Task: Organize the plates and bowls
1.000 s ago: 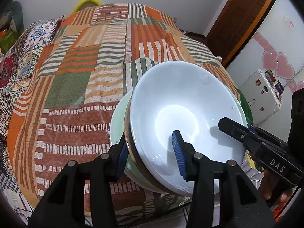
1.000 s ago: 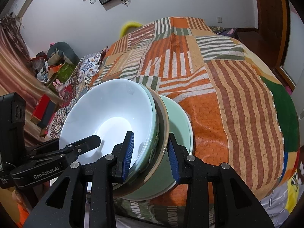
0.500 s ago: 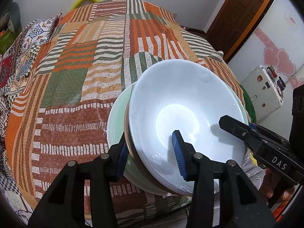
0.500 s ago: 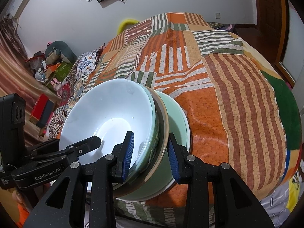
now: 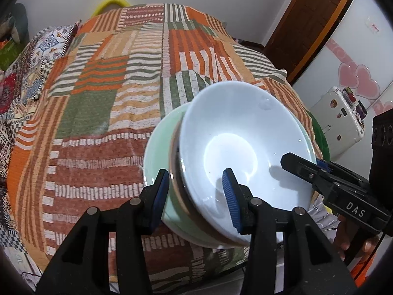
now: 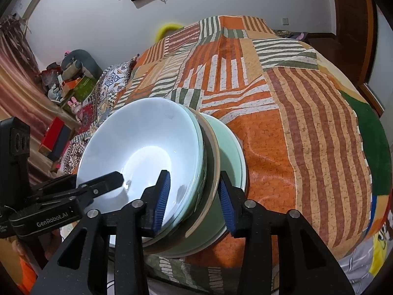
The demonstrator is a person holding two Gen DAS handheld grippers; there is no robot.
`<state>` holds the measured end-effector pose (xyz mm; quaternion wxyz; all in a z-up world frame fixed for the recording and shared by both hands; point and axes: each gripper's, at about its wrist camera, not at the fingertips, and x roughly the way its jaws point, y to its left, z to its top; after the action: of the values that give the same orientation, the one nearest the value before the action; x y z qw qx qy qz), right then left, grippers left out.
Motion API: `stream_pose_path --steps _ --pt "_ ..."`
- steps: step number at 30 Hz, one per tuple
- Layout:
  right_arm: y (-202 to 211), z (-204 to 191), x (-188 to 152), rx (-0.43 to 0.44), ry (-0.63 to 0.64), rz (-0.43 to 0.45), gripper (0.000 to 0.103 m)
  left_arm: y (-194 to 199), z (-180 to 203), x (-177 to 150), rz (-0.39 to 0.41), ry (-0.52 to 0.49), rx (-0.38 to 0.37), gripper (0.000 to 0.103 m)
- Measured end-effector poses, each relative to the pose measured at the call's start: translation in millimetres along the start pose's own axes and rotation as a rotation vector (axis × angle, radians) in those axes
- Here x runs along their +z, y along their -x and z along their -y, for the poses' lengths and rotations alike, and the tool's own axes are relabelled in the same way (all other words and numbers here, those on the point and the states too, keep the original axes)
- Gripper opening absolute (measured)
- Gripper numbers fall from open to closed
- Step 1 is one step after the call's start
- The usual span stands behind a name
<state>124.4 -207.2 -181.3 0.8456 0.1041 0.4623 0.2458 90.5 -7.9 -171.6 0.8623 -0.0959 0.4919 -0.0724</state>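
Over the near edge of the bed: we hold a stack of bowls (image 5: 235,147) tilted above the patchwork bedspread (image 5: 103,103).
Top bowl: we see a white bowl (image 6: 137,157) nested in green ones with a brown-rimmed one between.
Left gripper (image 5: 196,194): we have its jaws straddling the rim; whether the pads press we cannot tell.
Right gripper (image 6: 194,201): our jaws are opening, the stack's rim between them, both pads apart from it.
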Motion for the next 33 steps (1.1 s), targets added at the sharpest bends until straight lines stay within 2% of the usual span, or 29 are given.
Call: stream_pose_path --steps 3,8,16,24,26,27,29,33 --pt "9.4 -1.1 -0.7 -0.005 0.007 0.022 0.045 10.4 -2.2 -0.8 0.018 0.005 0.005 0.045" --pt "33.5 -4.8 2.3 -0.021 0.03 0.084 0.046 40.9 -3.7 -0.7 0.098 0.006 0.021 0.045" --pt "87.4 -24.0 8.0 -0.015 0.097 0.243 0.048 116.4 24.1 -3.3 0.337 -0.072 0.063 0.046" --pt "142.6 -50.6 3.1 -0.009 0.175 0.438 0.059 184.2 49.7 -12.1 0.577 -0.117 0.067 0.064" --pt "154.9 -54.5 1.5 -0.007 0.185 0.484 0.062 198.2 54.3 -16.6 0.629 -0.125 0.069 0.075" --pt "158.5 -55.7 1.1 -0.007 0.19 0.5 0.064 203.5 56.0 -18.4 0.648 -0.127 0.066 0.077" --pt "167.2 -59.0 -1.3 -0.007 0.199 0.537 0.068 210.9 58.1 -22.1 0.676 -0.13 0.065 0.09" --pt "175.7 -64.9 -5.0 -0.013 0.225 0.586 0.077 221.1 62.5 -31.8 0.732 -0.144 0.074 0.097"
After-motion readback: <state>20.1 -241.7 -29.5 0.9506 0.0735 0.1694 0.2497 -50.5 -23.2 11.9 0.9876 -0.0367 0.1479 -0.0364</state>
